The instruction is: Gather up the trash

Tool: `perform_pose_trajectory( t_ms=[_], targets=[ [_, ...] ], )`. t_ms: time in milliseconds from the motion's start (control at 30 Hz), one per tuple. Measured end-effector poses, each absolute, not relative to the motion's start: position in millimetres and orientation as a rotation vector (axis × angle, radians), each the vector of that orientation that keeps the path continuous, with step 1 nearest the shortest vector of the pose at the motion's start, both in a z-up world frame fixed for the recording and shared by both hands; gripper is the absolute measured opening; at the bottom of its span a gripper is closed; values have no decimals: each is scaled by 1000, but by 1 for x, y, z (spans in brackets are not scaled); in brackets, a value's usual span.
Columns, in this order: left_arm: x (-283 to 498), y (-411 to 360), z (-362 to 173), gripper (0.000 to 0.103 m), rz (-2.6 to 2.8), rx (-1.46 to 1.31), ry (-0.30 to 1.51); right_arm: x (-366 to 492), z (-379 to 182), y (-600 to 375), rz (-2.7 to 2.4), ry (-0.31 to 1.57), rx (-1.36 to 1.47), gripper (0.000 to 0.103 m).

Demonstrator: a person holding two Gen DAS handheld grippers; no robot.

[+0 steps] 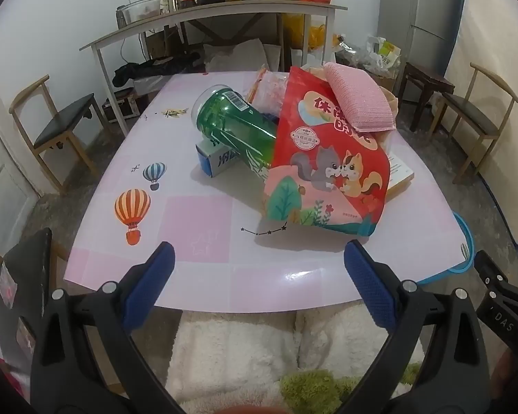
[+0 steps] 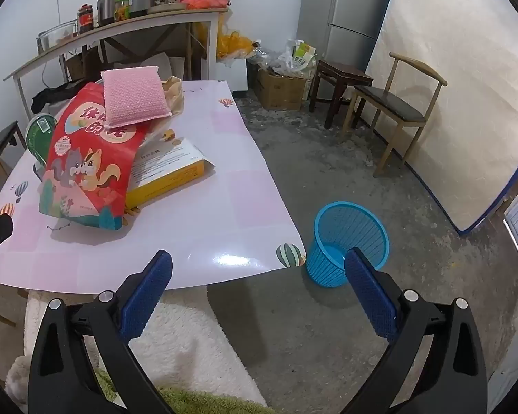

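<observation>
A pile of trash lies on the pink table [image 1: 197, 214]: a red snack bag with squirrels [image 1: 324, 165], a green plastic bottle [image 1: 234, 127] on its side, a small blue-and-white box [image 1: 217, 160] and a pink sponge [image 1: 359, 98] on top. My left gripper [image 1: 259, 262] hangs open at the table's near edge, short of the pile, nothing between its fingers. The right wrist view shows the red bag [image 2: 86, 162], the pink sponge [image 2: 134, 95] and a yellow box [image 2: 169, 169]. My right gripper [image 2: 259, 269] is open and empty near the table's corner, beside the blue waste basket [image 2: 348, 241].
Wooden chairs stand at the left [image 1: 58, 127] and right [image 2: 397, 110]. A side table [image 1: 207, 17] with jars and a cooker lines the back wall, with a fridge [image 2: 352, 10] and bags beyond. A fluffy white garment [image 1: 245, 348] fills the near foreground.
</observation>
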State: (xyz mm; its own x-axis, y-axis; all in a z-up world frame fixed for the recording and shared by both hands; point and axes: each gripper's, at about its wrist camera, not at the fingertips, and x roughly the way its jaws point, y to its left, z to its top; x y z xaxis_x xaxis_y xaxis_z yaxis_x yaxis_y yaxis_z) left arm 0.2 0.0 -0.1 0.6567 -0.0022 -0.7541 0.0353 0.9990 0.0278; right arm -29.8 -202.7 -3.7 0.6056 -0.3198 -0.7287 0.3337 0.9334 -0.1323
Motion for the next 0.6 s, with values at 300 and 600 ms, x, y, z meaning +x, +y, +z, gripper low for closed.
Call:
perform_pose_trajectory(
  t_ms=[300,600],
  targets=[
    [0,0,0,95,-22,36,855,-30,-3,-202,-379,835,17,97],
    [1,1,0,94,-23,31,858,-30,-2,-201,-381,833,13,97]
  ],
)
